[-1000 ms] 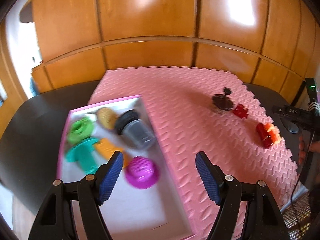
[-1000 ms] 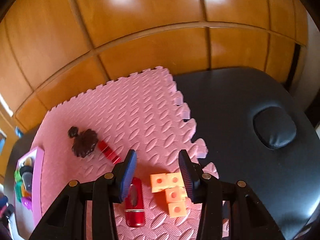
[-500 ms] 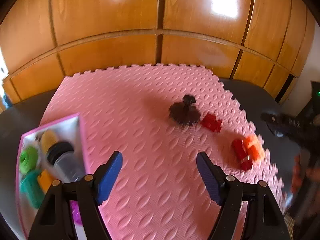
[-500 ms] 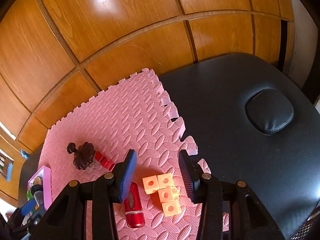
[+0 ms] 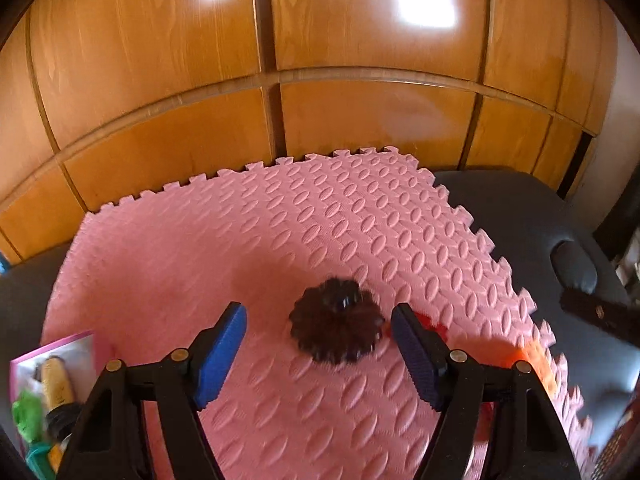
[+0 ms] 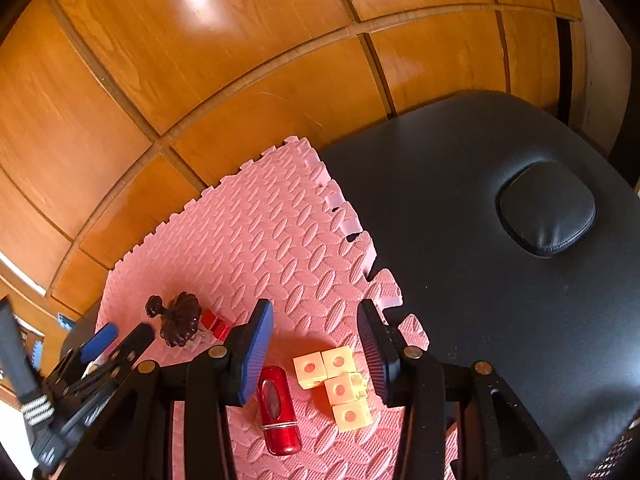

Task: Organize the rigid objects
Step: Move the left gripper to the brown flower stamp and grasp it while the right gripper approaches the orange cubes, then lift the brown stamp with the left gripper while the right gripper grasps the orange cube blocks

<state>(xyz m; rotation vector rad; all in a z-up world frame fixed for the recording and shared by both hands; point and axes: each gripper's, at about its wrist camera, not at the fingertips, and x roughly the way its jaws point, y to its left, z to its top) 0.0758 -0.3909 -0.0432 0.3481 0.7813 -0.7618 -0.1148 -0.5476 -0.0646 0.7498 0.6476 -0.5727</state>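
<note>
Pink foam mat (image 5: 224, 248) carries the dark brown fluted knob (image 5: 336, 320), which lies between the spread blue pads of the left gripper (image 5: 319, 350), nothing touching it; a small red block (image 6: 215, 322) sits at its four o'clock in the right wrist view. Right gripper (image 6: 316, 354) hangs with jaws apart and empty (pads clear of everything) above the red cylinder (image 6: 279, 410) and the orange cube cluster (image 6: 338, 386); the pink-rimmed box (image 5: 52, 354) of toys is at eight o'clock in the left wrist view.
</note>
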